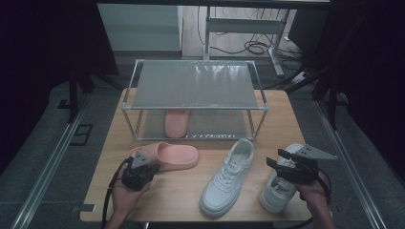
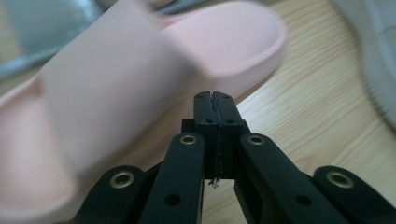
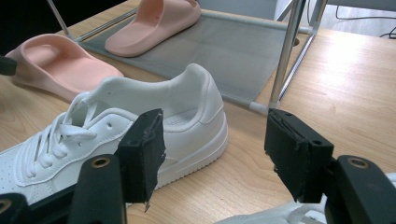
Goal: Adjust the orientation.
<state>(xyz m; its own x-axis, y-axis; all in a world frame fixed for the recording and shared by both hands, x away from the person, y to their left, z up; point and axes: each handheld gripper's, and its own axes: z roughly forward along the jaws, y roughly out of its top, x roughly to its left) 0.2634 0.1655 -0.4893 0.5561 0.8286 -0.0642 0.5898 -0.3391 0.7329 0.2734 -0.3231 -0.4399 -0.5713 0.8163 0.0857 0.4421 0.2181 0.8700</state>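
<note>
left fingers [image 2: 215, 100] closed, empty, right fingers [image 3: 212, 154] wide, empty, two pink slippers [image 1: 174, 155], two white sneakers [image 1: 228, 176]

pink slippers [image 1: 175, 156], white sneakers [image 1: 228, 176], black grippers [image 1: 139, 175], light wood-grain table [image 1: 282, 125]

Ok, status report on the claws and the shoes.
Left claw shut, empty, at pink slipper. Right claw open above white sneaker. Nothing in the way.

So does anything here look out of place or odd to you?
Mostly the footwear is scattered. One pink slipper sits on the rack's lower shelf, while its mate lies on the table beside two white sneakers. The right gripper pads also look ragged and chipped along their edges.
</note>
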